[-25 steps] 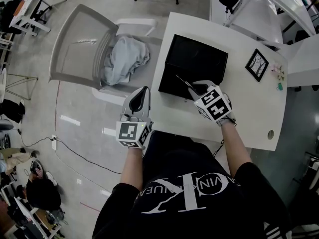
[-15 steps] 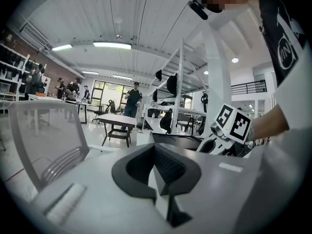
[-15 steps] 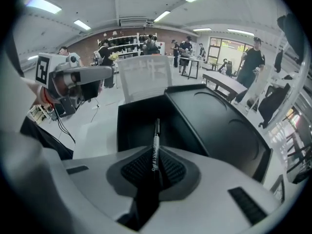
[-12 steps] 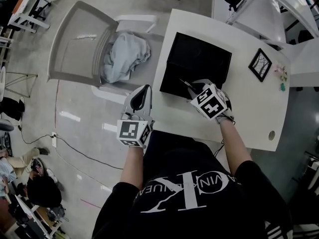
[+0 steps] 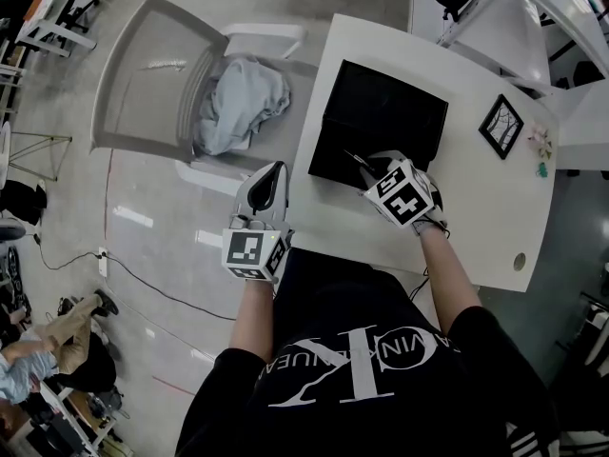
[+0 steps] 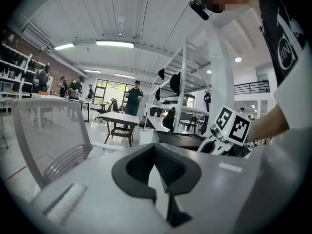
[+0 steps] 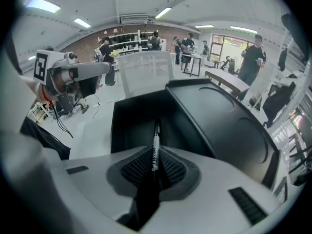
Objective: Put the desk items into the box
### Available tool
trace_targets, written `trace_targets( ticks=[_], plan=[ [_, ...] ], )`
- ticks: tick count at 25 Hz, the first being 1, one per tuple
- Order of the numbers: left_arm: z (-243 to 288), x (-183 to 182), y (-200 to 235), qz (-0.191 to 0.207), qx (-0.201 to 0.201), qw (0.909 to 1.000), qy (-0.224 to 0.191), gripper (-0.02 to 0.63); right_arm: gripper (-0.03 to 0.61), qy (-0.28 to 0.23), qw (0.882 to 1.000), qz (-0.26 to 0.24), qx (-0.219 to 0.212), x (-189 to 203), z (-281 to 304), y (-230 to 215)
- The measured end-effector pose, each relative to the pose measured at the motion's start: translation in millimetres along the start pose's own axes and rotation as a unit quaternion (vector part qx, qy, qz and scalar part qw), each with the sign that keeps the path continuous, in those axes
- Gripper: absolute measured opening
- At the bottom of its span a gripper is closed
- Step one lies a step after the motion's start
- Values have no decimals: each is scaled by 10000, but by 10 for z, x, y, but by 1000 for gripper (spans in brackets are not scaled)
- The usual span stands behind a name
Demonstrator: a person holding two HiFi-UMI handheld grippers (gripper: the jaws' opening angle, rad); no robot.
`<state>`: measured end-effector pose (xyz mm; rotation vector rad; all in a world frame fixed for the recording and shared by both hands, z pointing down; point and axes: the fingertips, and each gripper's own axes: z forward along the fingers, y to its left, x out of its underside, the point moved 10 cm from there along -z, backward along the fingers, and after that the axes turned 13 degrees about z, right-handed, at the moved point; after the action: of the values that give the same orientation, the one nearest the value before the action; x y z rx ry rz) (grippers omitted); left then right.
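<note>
An open black box (image 5: 381, 122) with its lid raised stands on the white desk (image 5: 495, 217). My right gripper (image 5: 366, 171) is at the box's near edge, shut on a thin black pen (image 7: 155, 147) that points out over the box's inside (image 7: 134, 123). In the head view the pen (image 5: 350, 157) sticks out past the jaws toward the box. My left gripper (image 5: 265, 190) hangs off the desk's left edge above the floor, jaws closed together (image 6: 157, 167) with nothing between them.
A small framed picture (image 5: 500, 125) and small coloured clips (image 5: 539, 150) lie at the desk's far right. A grey chair (image 5: 176, 84) with a grey cloth (image 5: 243, 103) on it stands left of the desk. People and tables fill the room behind.
The right gripper with the pen has stayed at the box's near edge, shifting only slightly. The left gripper has not moved.
</note>
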<state>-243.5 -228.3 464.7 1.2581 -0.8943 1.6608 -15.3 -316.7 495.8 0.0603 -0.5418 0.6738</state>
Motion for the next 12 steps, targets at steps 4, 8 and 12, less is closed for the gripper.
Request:
trace_targets(
  ticks=[4,8,12],
  plan=[
    [-20,2,-4,-3,-13,10000,2,11,26,11,10000,-9,-15,7,18,2],
    [-55,32,11,-24,-46,10000,10,11,26,13,10000,31,-19,7,53,15],
    [-82,43,21,-52,-101,9999,19,11,26,51,10000,-10,-20,11,73,18]
  ],
)
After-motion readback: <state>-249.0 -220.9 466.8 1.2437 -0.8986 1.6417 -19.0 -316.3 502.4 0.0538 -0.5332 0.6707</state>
